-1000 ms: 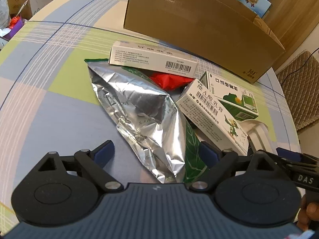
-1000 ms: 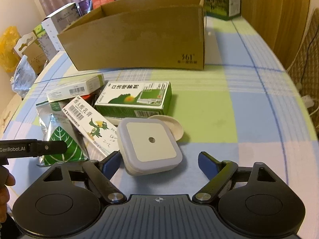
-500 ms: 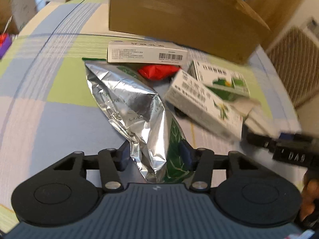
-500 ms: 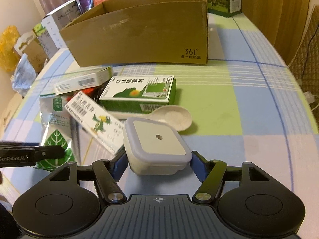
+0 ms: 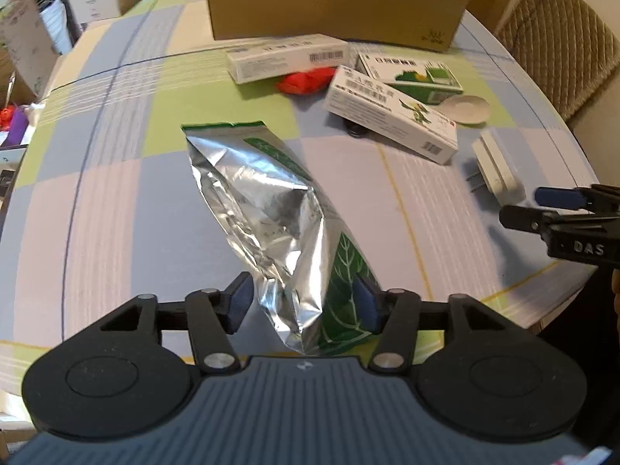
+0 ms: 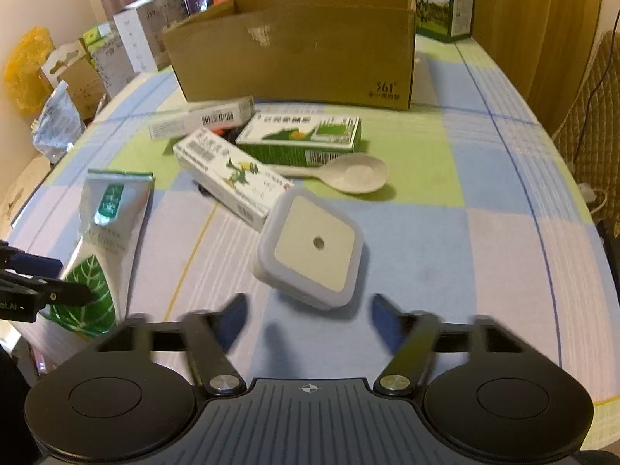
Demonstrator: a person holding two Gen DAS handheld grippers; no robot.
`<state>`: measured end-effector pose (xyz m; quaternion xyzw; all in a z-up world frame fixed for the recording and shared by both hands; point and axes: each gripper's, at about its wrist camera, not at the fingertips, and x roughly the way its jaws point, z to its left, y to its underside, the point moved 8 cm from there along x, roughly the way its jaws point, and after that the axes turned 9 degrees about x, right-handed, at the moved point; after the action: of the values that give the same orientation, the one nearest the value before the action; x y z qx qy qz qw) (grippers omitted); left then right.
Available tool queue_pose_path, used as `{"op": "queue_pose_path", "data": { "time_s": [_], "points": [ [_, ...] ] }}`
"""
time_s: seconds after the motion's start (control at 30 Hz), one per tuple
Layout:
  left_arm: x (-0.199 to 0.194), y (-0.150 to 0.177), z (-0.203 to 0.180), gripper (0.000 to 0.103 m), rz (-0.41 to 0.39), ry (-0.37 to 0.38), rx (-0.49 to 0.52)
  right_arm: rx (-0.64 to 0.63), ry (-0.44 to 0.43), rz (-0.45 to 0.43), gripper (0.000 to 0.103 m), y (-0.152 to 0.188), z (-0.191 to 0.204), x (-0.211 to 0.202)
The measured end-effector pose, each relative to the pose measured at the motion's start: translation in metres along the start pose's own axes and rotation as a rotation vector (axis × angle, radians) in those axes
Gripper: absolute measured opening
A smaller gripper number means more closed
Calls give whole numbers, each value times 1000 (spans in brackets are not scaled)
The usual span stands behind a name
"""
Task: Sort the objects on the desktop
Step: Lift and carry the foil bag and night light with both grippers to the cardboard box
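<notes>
Pinched between the blue pads of the left hand-held gripper (image 5: pixel 302 304) is the lower end of a silver foil pouch (image 5: pixel 267 209) printed with a green leaf; the pouch is raised at an angle, its folded top pointing toward the far side of the checked surface (image 5: pixel 97 201). The right hand-held gripper (image 6: pixel 308 316) is seen spread wide and blurred, with nothing between its fingers; a square white night light (image 6: pixel 314 246) is tilted just ahead of it, apart from both pads. Beyond the night light, a long white carton with a green figure (image 6: pixel 228 176) is propped against a green and white box (image 6: pixel 302 139), beside which a pale spoon (image 6: pixel 348 174) is laid. A barcoded white box (image 6: pixel 201 118) and a red item (image 5: pixel 306 81) are found farther back, in front of an open cardboard box (image 6: pixel 302 46).
</notes>
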<state>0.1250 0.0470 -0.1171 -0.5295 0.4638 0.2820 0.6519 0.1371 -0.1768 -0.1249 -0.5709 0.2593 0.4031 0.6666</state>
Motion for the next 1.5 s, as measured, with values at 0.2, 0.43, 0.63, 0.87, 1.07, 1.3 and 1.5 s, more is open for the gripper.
{"op": "queue_pose_path", "data": {
  "time_s": [0.2,0.43,0.63,0.87,1.07,1.3,1.5],
  "points": [
    [-4,-12,12,69,-61,11,-80,125,-59,-35,81,-16,-5,1],
    [19,-17,30,74,-70,47,-235,260,-66,-7,81,-26,-16,22],
    [35,-18,30,74,-66,41,-269,303,-63,3,81,-27,-21,32],
    [39,-27,9,53,-68,-16,-83,302,-58,-4,63,-27,-17,35],
    [40,-24,2,55,-68,1,-50,220,-31,-21,62,-21,-9,31],
    [45,-27,5,61,-53,-15,-46,177,-16,-27,62,-14,-3,27],
    [37,-28,5,43,-57,-15,-55,155,-12,-47,62,-16,0,15]
  ]
}}
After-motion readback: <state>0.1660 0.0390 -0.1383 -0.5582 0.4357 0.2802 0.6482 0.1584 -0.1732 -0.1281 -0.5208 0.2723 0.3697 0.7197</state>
